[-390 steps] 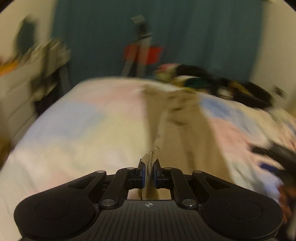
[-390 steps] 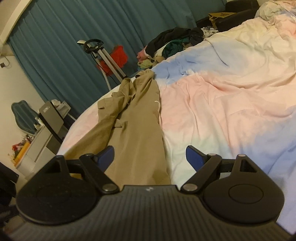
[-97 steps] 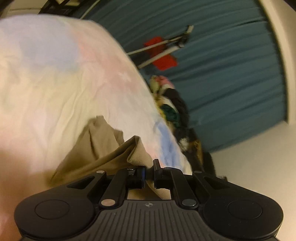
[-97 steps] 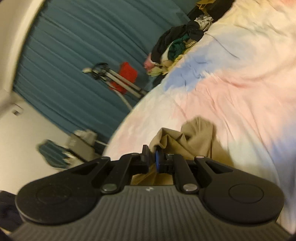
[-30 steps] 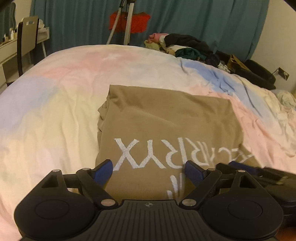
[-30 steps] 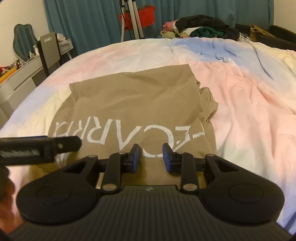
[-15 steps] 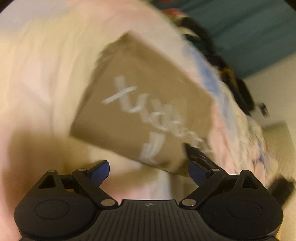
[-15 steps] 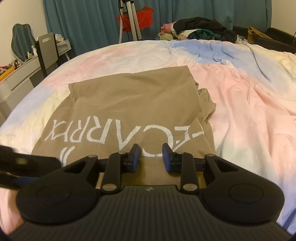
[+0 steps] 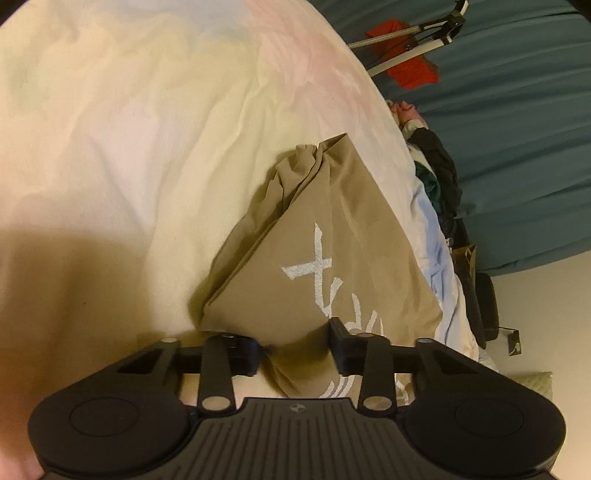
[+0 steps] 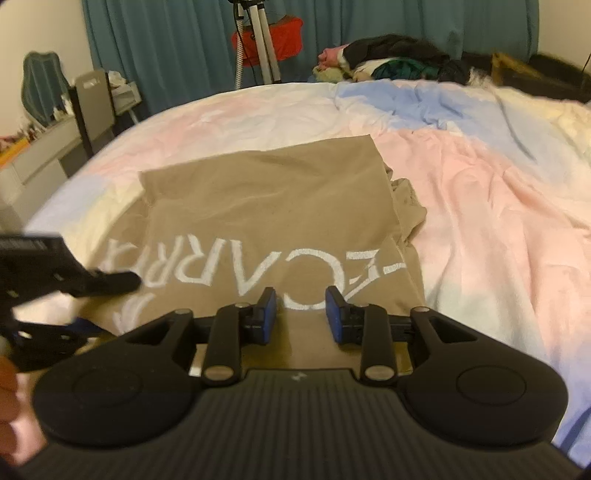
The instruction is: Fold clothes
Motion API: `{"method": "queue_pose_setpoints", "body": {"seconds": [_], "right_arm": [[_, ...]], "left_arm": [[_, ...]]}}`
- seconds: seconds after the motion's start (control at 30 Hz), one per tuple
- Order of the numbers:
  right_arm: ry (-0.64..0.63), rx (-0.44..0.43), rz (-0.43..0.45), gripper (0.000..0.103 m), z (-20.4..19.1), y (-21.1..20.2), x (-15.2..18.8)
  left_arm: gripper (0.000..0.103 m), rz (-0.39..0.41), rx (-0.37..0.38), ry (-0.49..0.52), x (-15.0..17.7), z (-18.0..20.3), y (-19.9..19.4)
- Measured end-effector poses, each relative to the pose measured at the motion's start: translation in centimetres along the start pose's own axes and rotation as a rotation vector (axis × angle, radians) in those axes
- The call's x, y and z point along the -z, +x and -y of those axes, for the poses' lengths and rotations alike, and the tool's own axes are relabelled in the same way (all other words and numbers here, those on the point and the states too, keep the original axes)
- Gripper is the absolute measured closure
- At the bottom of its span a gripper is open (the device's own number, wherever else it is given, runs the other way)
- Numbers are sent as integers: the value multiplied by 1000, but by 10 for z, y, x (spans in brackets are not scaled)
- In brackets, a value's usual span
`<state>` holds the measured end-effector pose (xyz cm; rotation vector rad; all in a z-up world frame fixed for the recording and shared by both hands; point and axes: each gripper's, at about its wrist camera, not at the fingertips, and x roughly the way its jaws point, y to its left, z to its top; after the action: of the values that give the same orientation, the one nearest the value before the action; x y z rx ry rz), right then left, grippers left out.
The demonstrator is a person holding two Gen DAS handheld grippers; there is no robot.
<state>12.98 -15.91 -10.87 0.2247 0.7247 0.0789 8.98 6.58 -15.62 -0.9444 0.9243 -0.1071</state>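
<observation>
Tan garment, folded flat on bed, white lettering up (partly hidden). Right claw over near edge, jaws apart, empty. Left claw at its left corner, jaws apart around fold.

I see a wide bed under a rumpled pastel quilt in pink, blue, cream and white patches. At its far edge lies a heap of dark and coloured clothing. Behind it, pleated teal curtains cover the back wall. In front of them stands a silver tripod draped with a red cloth. By the bed's left edge I see a grey desk, a grey panel and a teal office chair against a cream wall. Lighting is dim and warm.
</observation>
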Motion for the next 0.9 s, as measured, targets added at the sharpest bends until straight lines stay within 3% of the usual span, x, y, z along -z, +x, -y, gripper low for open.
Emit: {"method": "queue_pose_setpoints", "body": {"seconds": [0.03,0.1,0.23,0.4,0.5,0.6,0.67,0.73,0.8,0.83,0.9], "right_arm": [[35,-70,-6,34,4,-6,-4],[124,-238,-21,2,11,-17,-9],[356,-488,-79,0,23,-27,1],[704,-572,-234,0,43,5,30],[786,-537,-227,0,54,13,36],[845,-473,-191,3,65,15,40],[883,-430,-166,15,73,16,42],[922,-387,-142,38,81,17,44],[959,-343,-118,53,88,18,46],[981,-319,-106,59,92,18,48],[1011,-279,-81,59,100,14,51]], "left_arm": [[71,1,4,-3,0,-1,-2],[73,0,12,-11,0,-5,-6],[73,0,14,-13,1,-7,-8],[75,2,26,-20,1,-8,-9],[76,4,35,-29,-1,-7,-7],[78,7,41,-37,-2,-7,-7],[79,4,28,-29,-4,-4,-6],[80,10,36,-27,-6,-2,-6],[80,17,45,-25,-8,1,-7],[80,19,52,-25,-8,2,-8],[81,21,60,-20,-9,4,-9]]}}
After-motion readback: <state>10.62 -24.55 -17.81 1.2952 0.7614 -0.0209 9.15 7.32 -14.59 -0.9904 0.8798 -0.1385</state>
